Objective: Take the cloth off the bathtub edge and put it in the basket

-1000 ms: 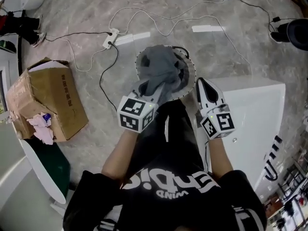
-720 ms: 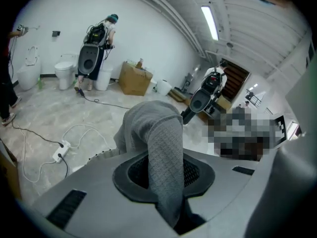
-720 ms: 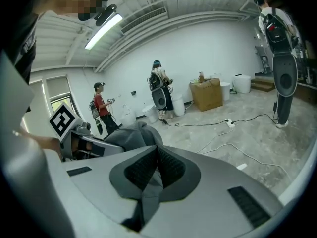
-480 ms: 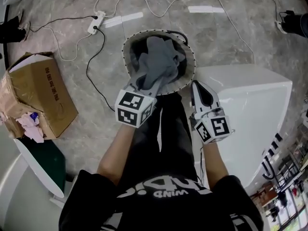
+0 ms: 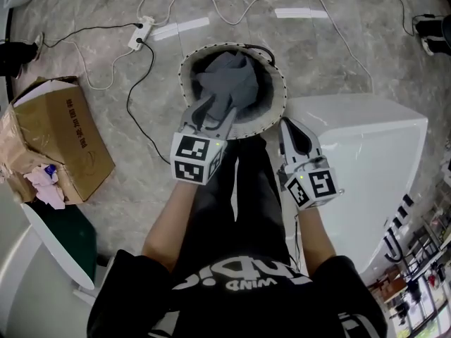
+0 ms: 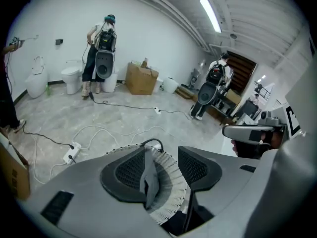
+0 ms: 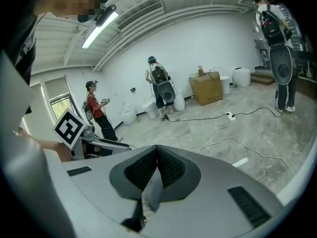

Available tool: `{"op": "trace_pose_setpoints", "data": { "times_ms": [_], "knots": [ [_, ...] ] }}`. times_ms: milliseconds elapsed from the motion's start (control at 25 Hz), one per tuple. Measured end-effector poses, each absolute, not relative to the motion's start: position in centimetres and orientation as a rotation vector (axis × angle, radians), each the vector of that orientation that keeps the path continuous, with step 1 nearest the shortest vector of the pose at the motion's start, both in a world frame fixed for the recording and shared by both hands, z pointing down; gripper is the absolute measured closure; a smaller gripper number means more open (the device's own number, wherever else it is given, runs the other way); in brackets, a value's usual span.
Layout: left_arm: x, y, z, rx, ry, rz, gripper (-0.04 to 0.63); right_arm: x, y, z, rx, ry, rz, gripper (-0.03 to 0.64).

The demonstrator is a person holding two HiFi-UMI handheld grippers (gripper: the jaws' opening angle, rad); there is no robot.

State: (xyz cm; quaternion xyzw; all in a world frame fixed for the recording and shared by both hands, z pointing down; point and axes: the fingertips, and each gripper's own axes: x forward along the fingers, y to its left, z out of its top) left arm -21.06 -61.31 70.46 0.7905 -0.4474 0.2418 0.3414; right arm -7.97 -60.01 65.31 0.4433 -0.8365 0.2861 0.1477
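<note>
A grey cloth (image 5: 227,83) lies bunched inside the round white-rimmed basket (image 5: 277,111) on the floor. My left gripper (image 5: 206,115) hangs over the basket's near rim, its jaws opening. In the left gripper view the jaws (image 6: 161,151) stand apart; a strip of the grey cloth (image 6: 148,178) still hangs against the left pad, unpressed, above the ribbed basket rim (image 6: 173,185). My right gripper (image 5: 292,134) is shut, empty, beside the basket over the corner of the white bathtub (image 5: 366,160). Its tips (image 7: 157,151) meet.
An open cardboard box (image 5: 67,143) with rags stands at the left. A power strip (image 5: 141,34) and white cables (image 5: 232,5) run across the marble floor beyond the basket. People with gear (image 6: 103,51) and toilets (image 6: 72,78) are far off by the wall.
The cloth has sunk from above the rim down into the basket. The left jaws have come apart from it. The right gripper has stayed put.
</note>
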Motion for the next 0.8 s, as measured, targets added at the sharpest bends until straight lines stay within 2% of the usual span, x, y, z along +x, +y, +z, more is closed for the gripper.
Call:
{"op": "trace_pose_setpoints", "data": {
  "times_ms": [200,360,600,800],
  "knots": [
    [-21.5,-62.2,69.5,2.070,-1.187,0.614,0.384,-8.5,-60.2,64.6,1.266,-2.405,0.811,0.603],
    [-21.7,-62.7,67.8,2.089,-1.202,0.591,0.415,-8.6,-60.6,63.1,1.264,-2.411,0.793,0.603],
    [-22.1,-62.8,63.1,2.123,-1.228,0.540,0.522,-9.5,-60.9,58.9,1.233,-2.448,0.742,0.603],
    [-21.8,-62.3,57.2,2.189,-1.236,0.470,0.572,-11.0,-60.7,53.9,1.192,-2.499,0.698,0.603]
  ]
}}
